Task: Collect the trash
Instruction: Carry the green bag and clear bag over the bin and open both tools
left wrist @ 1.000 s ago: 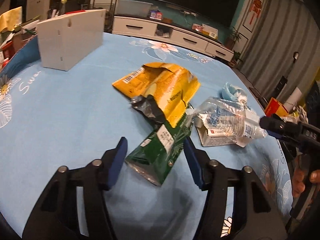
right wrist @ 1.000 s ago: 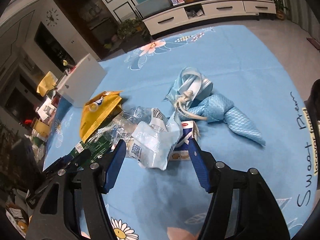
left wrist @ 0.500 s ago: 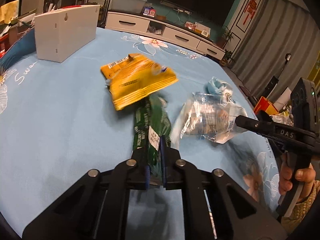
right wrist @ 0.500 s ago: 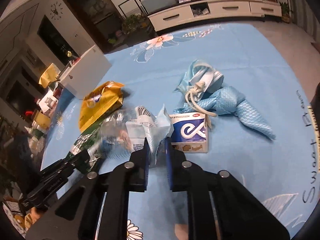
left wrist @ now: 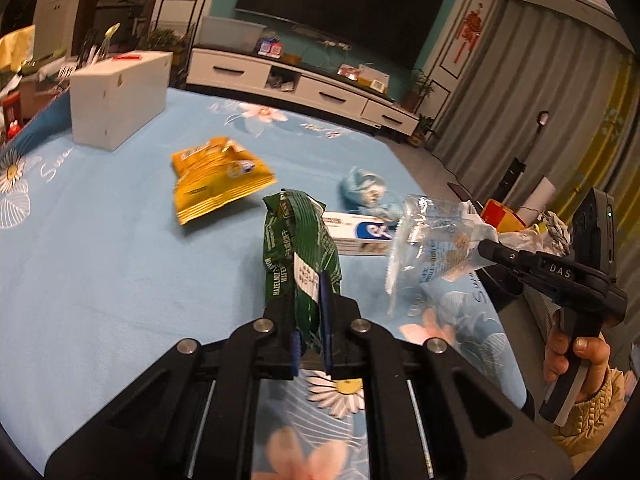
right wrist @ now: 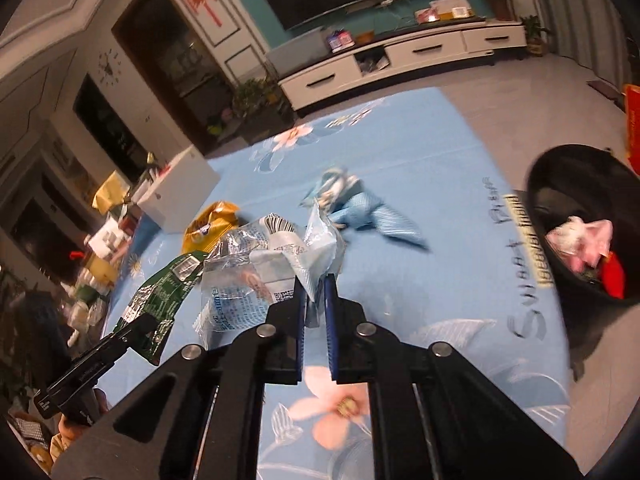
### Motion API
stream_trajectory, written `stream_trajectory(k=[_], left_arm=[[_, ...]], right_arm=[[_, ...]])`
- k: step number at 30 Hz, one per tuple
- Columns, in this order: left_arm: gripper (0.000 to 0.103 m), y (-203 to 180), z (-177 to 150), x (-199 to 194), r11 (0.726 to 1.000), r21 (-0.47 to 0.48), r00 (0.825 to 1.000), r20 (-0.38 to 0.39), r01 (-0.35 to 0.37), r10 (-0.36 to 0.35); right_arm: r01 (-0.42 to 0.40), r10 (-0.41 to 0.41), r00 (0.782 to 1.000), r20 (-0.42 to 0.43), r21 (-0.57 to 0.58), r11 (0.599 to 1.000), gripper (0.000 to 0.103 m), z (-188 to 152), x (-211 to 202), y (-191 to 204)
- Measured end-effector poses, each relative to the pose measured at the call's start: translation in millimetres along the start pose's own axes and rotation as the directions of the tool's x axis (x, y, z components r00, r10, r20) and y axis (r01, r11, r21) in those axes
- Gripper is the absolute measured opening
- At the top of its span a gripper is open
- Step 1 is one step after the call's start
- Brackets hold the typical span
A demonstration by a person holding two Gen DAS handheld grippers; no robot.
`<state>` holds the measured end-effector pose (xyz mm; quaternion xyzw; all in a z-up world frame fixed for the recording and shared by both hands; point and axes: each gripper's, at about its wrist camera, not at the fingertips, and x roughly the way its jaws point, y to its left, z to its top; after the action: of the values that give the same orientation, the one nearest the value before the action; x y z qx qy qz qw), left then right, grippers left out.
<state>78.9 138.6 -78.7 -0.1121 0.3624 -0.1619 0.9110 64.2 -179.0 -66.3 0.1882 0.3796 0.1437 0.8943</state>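
My left gripper point(left wrist: 309, 312) is shut on a green snack wrapper point(left wrist: 298, 252) and holds it above the blue floral tablecloth point(left wrist: 100, 264). The wrapper also shows in the right wrist view point(right wrist: 160, 300). My right gripper point(right wrist: 314, 300) is shut on a clear plastic wrapper point(right wrist: 260, 276), lifted off the table; it also shows in the left wrist view point(left wrist: 432, 244). A yellow snack bag point(left wrist: 216, 180), a white and blue carton point(left wrist: 356, 232) and a crumpled blue cloth point(right wrist: 356, 208) lie on the table. A black trash bin point(right wrist: 576, 224) with trash inside stands off the table's right edge.
A white box point(left wrist: 116, 96) stands at the table's far left. A white TV cabinet point(left wrist: 300, 84) runs along the back wall. Clutter sits beyond the table's left edge point(right wrist: 104, 248) and right edge point(left wrist: 520, 220).
Both grippers closed on their wrappers and lifted them off the table. The yellow bag, once lying over the green wrapper, now lies apart. The right view swung to show the bin.
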Motion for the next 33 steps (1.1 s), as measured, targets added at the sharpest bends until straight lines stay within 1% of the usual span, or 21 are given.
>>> stream_trajectory(k=[10,13,16,21,25,26,29,33], left_arm=[[0.009,-66,4,-4,0.993,0.113,1.000,0.000,0.022,-0.023],[0.009,-84,8,-1,0.989,0.143,0.999,0.003,0.033,-0.034],[0.009,-102,12,3,0.984,0.169,0.999,0.003,0.045,-0.046],[0.009,-130,18,15,0.974,0.212,0.997,-0.005,0.075,-0.075],[0.009,-155,23,29,0.963,0.248,0.995,-0.019,0.103,-0.101],[0.009,-162,25,33,0.959,0.260,0.994,-0.022,0.110,-0.108],[0.009,-176,29,44,0.950,0.288,0.992,-0.031,0.123,-0.119],[0.009,-196,34,61,0.938,0.318,0.990,-0.043,0.139,-0.132]], right_arm=[[0.035,-0.044,0.993,0.113,0.078,0.996,0.010,-2,-59,-41],[0.061,-0.074,0.987,0.145,0.095,0.994,0.010,-2,-72,-52],[0.103,-0.119,0.978,0.173,0.100,0.990,0.010,-3,-82,-63],[0.211,-0.231,0.944,0.236,0.106,0.972,0.010,-3,-102,-83],[0.265,-0.293,0.917,0.270,0.136,0.955,0.010,-2,-115,-102],[0.287,-0.317,0.906,0.280,0.144,0.947,0.010,-2,-118,-108],[0.321,-0.358,0.885,0.298,0.167,0.932,0.010,-2,-124,-123],[0.350,-0.393,0.866,0.308,0.187,0.918,0.010,0,-125,-140]])
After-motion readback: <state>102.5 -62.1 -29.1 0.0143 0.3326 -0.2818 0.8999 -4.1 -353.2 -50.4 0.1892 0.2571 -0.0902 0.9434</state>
